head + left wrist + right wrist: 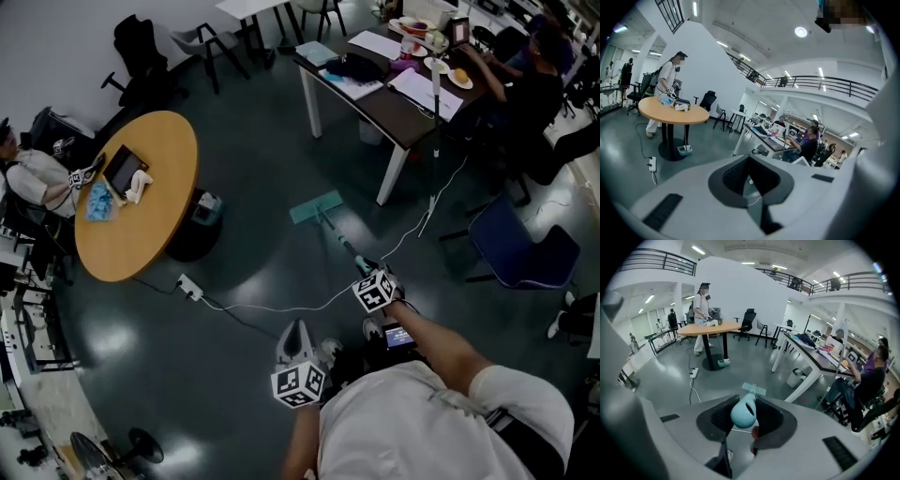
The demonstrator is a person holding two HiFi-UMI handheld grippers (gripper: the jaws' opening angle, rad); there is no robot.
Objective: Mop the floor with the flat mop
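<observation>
The flat mop lies on the dark glossy floor ahead of me, its teal head (pixel 316 207) near the white leg of the dark desk. Its handle (pixel 339 242) slants back to my right gripper (pixel 364 270), which is shut on the teal grip. In the right gripper view the rounded grip end (pixel 744 411) sits between the jaws of the right gripper (pixel 740 422), and the mop head (pixel 754 389) shows beyond it. My left gripper (pixel 296 330) hangs lower left, apart from the mop, jaws together and holding nothing. The left gripper (pixel 752 182) looks out over the room.
A round wooden table (pixel 141 202) stands left, with a person (pixel 28 178) beside it. A power strip (pixel 189 287) and white cable (pixel 281 307) cross the floor before me. The dark desk (pixel 394 98), a seated person (pixel 530 89) and a blue chair (pixel 520 251) are right.
</observation>
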